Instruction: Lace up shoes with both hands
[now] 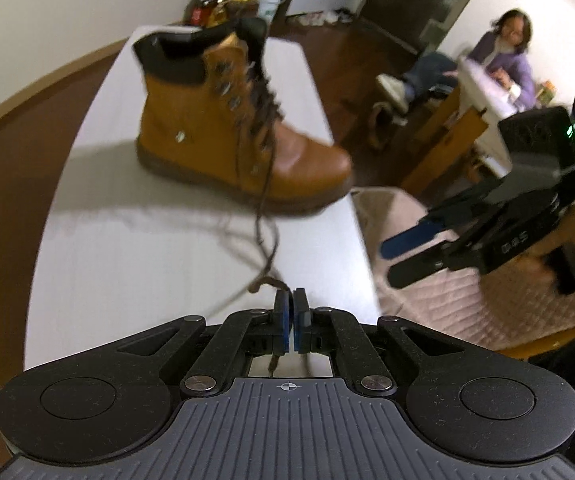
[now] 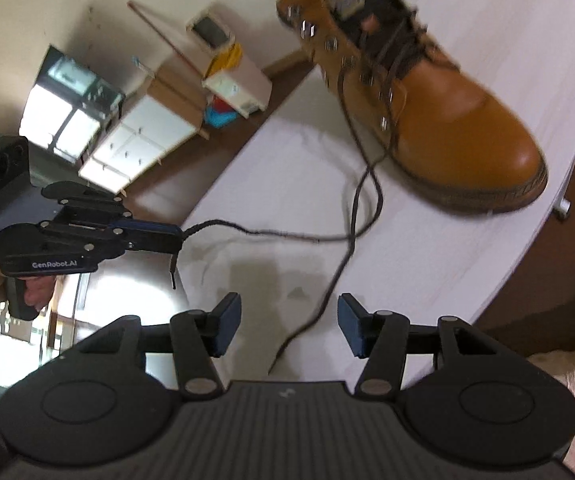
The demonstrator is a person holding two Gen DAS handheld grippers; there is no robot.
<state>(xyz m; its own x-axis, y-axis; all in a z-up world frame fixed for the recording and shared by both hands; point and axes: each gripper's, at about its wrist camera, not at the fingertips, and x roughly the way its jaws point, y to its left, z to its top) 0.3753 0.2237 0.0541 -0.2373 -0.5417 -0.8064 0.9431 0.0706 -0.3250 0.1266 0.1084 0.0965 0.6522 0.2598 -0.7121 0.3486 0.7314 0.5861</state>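
Observation:
A tan leather boot (image 1: 223, 120) with a black collar and dark brown laces stands on the white table (image 1: 127, 264); it also shows in the right wrist view (image 2: 447, 120). My left gripper (image 1: 290, 300) is shut on one lace end (image 1: 265, 280), whose tip hangs below the fingers; it shows from the side in the right wrist view (image 2: 177, 236). My right gripper (image 2: 289, 324) is open and empty above the table, with the other loose lace (image 2: 327, 292) running between its fingers. It shows in the left wrist view (image 1: 387, 260) off the table's right edge.
A pink quilted surface (image 1: 447, 300) lies right of the table. A person in purple (image 1: 507, 56) sits at a desk beyond. White drawers (image 2: 139, 144) and shelves stand by the wall. The boot's toe sits near the table's edge.

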